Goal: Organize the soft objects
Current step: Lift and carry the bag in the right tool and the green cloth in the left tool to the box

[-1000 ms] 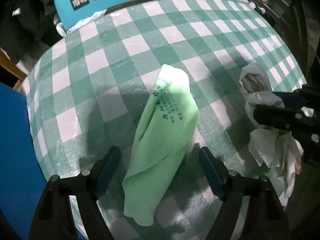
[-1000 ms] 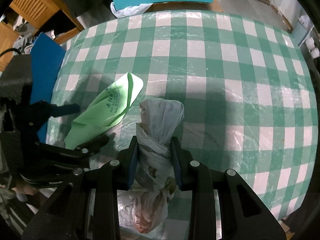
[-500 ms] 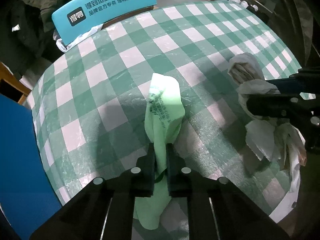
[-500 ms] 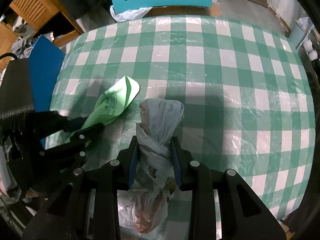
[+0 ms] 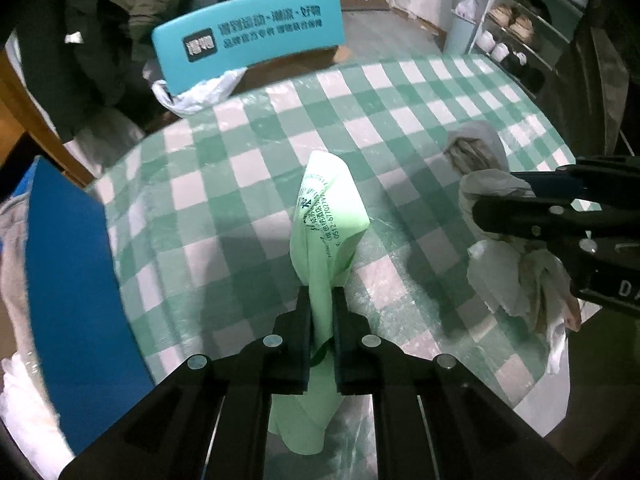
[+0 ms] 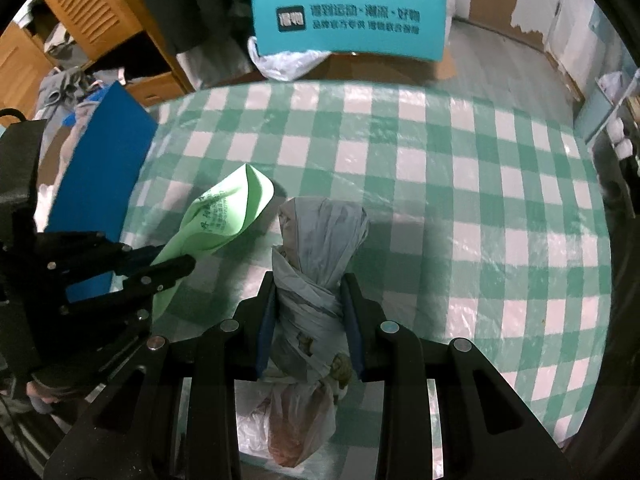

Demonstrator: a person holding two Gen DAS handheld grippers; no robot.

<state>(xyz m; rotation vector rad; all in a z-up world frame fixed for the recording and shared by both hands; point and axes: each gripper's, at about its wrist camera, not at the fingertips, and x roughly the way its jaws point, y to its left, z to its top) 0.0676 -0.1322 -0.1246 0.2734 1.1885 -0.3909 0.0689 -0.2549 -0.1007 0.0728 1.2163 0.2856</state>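
A light green plastic bag [image 5: 326, 224] with printed text hangs pinched in my left gripper [image 5: 321, 304], lifted off the green-and-white checked table [image 5: 248, 184]. From the right wrist view the same green bag [image 6: 224, 216] sticks up out of the left gripper [image 6: 176, 260] at the left. My right gripper [image 6: 308, 300] is shut on a twisted grey-white plastic bag [image 6: 320, 240], whose loose end droops below the fingers. In the left wrist view that grey-white bag [image 5: 480, 184] and the right gripper [image 5: 516, 196] are at the right edge.
A teal chair back [image 6: 348, 24] with a white bag [image 6: 288, 62] on its seat stands behind the table. A blue panel [image 5: 76, 300] lies at the table's left edge. Wooden furniture [image 6: 84, 12] and dark clothes are at the back left, shelves [image 5: 520, 20] at the right.
My left gripper closed on the green bag and lifted it off the table. The right gripper rose too, keeping its hold on the grey-white bag.
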